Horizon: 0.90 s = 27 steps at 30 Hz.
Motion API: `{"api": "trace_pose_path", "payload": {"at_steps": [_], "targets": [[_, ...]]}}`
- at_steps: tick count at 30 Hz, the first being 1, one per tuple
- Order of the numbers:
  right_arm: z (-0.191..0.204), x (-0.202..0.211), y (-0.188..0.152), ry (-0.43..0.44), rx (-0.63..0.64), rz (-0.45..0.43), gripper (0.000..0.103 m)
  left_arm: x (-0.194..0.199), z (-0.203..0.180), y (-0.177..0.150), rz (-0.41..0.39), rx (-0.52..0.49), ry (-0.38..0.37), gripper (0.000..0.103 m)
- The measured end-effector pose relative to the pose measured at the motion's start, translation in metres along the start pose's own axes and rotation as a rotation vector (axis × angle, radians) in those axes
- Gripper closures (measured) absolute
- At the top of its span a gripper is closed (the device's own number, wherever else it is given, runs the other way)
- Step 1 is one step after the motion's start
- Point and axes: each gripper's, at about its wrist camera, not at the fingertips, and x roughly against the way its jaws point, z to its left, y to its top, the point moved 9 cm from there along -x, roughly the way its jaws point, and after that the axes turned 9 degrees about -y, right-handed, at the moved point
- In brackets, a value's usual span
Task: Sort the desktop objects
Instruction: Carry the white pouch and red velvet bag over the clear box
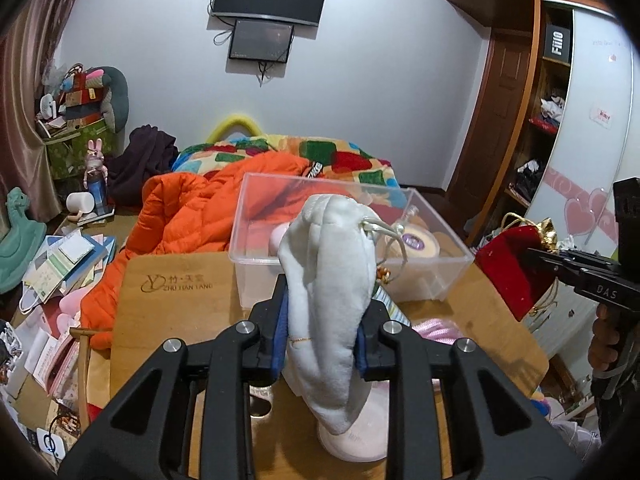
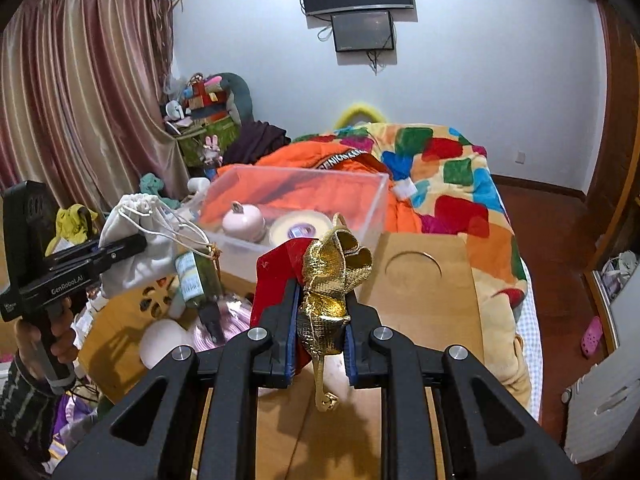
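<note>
My left gripper is shut on a white drawstring pouch and holds it above the wooden tray table, just in front of the clear plastic box. The pouch also shows in the right wrist view. My right gripper is shut on a red pouch with a gold top, held above the table right of the box. The red pouch also shows at the right of the left wrist view. The box holds a pink round object and a tape roll.
A green bottle, a pink knitted item and a pale pink rounded object lie on the table under the grippers. An orange jacket and a colourful blanket lie on the bed behind. Books and clutter fill the left.
</note>
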Motion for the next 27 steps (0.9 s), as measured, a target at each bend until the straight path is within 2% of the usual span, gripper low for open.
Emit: {"api": "trace_pose_path", "payload": {"at_steps": [8,13,27], "targets": [[0.010,0.001,0.021,0.018,0.013,-0.036,0.087,0.009,0.000,0.019,-0.041,-0.013,0.001,0.077],[0.018,-0.003,0.027,0.028,0.024,-0.044,0.087,0.005,0.002,0.027,-0.036,-0.038,0.020,0.077],[0.027,-0.032,0.046,0.054,0.000,-0.028,0.087,-0.025,0.002,0.044,-0.007,-0.060,-0.018,0.077]]}}
